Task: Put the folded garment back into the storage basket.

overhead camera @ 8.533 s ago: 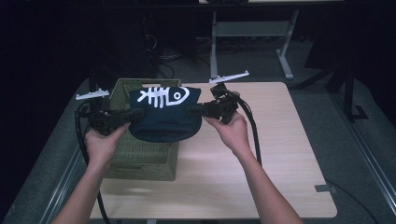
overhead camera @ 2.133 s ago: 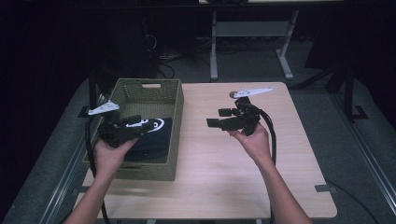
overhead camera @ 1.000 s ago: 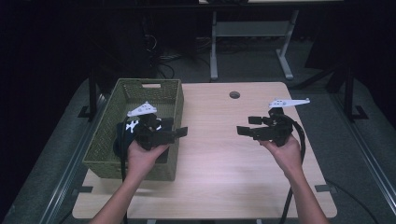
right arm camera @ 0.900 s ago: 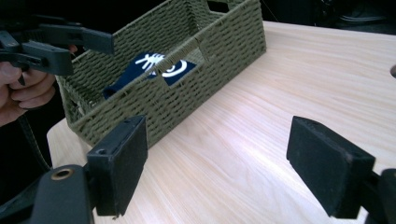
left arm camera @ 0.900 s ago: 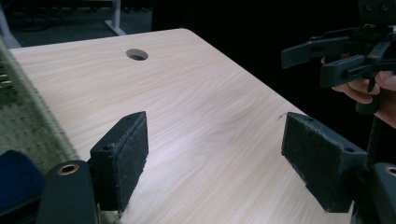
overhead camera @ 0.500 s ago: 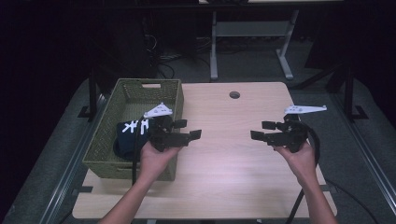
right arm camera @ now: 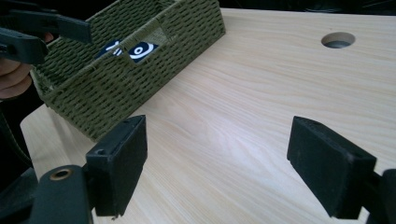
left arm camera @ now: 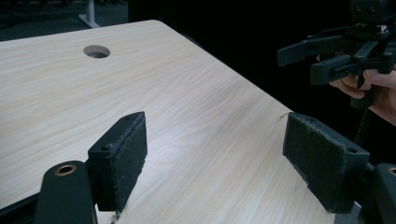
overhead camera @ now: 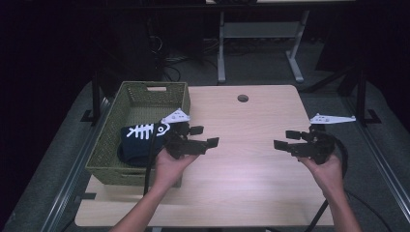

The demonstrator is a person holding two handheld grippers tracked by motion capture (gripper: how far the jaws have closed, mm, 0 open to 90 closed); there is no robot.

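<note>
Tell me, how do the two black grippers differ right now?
The left gripper hovers beside the green woven basket holding a folded dark garment with a fish-bone print; the right gripper hovers near the table's right edge. Both are open and hold nothing.

High view: looking forward and down from above person's side, taking in whole table [overhead camera: 251, 193], floor beyond.

Left gripper view: sitting low and close over tabletop, facing across toward right gripper [left arm camera: 327, 56], catching cable hole [left arm camera: 97, 51].

Right gripper view: also riding low and near, facing back toward woven basket [right arm camera: 116, 70] and left gripper [right arm camera: 32, 32].

All three sharing bare tabletop and the hole.
</note>
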